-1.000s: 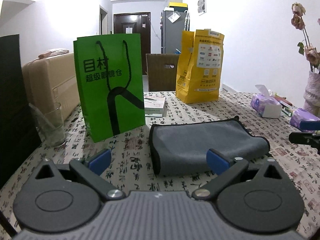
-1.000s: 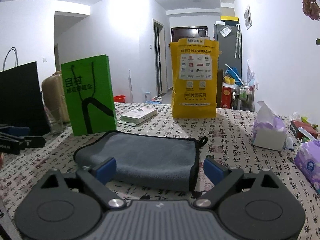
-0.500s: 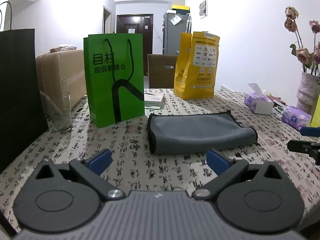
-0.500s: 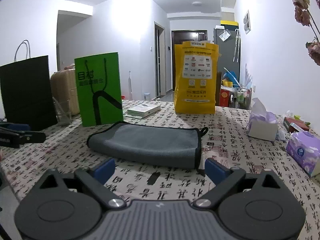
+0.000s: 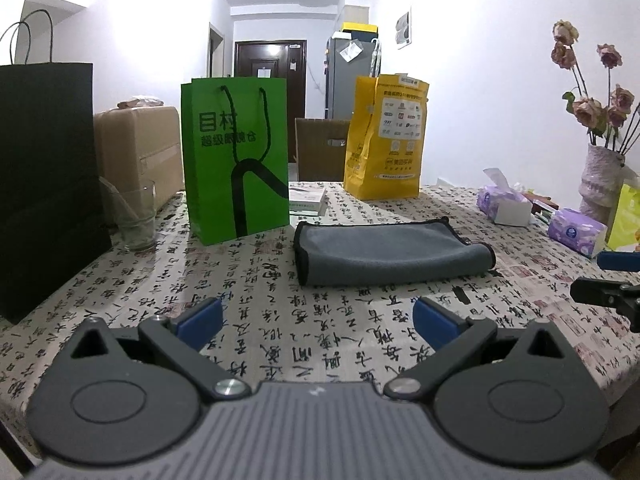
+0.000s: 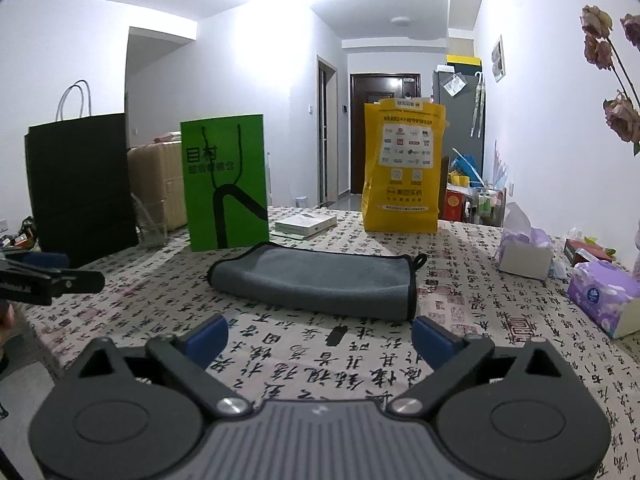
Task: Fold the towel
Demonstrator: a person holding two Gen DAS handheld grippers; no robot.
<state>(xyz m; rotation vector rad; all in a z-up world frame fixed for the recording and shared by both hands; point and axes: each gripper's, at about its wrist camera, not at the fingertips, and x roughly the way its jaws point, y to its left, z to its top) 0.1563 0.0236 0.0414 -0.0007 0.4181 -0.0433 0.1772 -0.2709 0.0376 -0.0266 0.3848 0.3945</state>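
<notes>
A grey towel (image 5: 384, 250) with black edging lies folded flat on the table; it also shows in the right wrist view (image 6: 316, 280). My left gripper (image 5: 318, 320) is open and empty, held back from the towel near the table's front. My right gripper (image 6: 320, 334) is open and empty, also short of the towel. The right gripper's fingers show at the right edge of the left wrist view (image 5: 608, 292). The left gripper's fingers show at the left edge of the right wrist view (image 6: 52, 278).
A green bag (image 5: 236, 158), a black bag (image 5: 48, 184), a glass (image 5: 134, 216), a yellow bag (image 5: 386, 140) and a book (image 5: 306, 200) stand behind the towel. Tissue packs (image 5: 576, 232) and a vase (image 5: 602, 184) are at the right. The tablecloth (image 5: 280, 320) is printed.
Both grippers have pulled back and away from the towel, which now looks smaller and farther off. The towel has not moved.
</notes>
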